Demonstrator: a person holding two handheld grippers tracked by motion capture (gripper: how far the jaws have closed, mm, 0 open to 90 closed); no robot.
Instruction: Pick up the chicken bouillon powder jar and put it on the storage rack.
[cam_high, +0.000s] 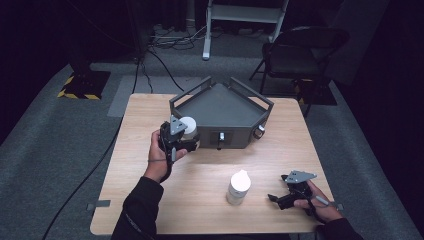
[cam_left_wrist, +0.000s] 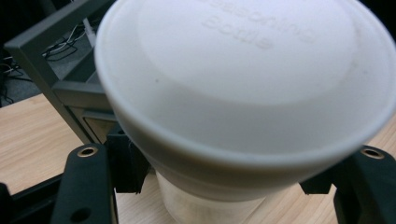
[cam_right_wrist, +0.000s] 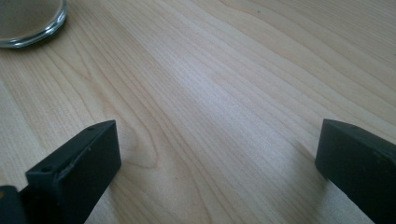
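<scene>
A person lifts a white bottle beside a grey tray.

The left gripper (cam_high: 181, 141) is clamped on the white bottle (cam_high: 188, 127), held upright just at the grey tray (cam_high: 220, 102)'s near-left wall; the tray lies ahead and right. The right gripper (cam_high: 285, 196), jaws apart and empty, rests on the table (cam_high: 150, 112) near a second bottle (cam_high: 238, 187).

Table (cam_high: 200, 175) lit, surroundings dark; bottle (cam_left_wrist: 243, 93) close-up blurry.
</scene>
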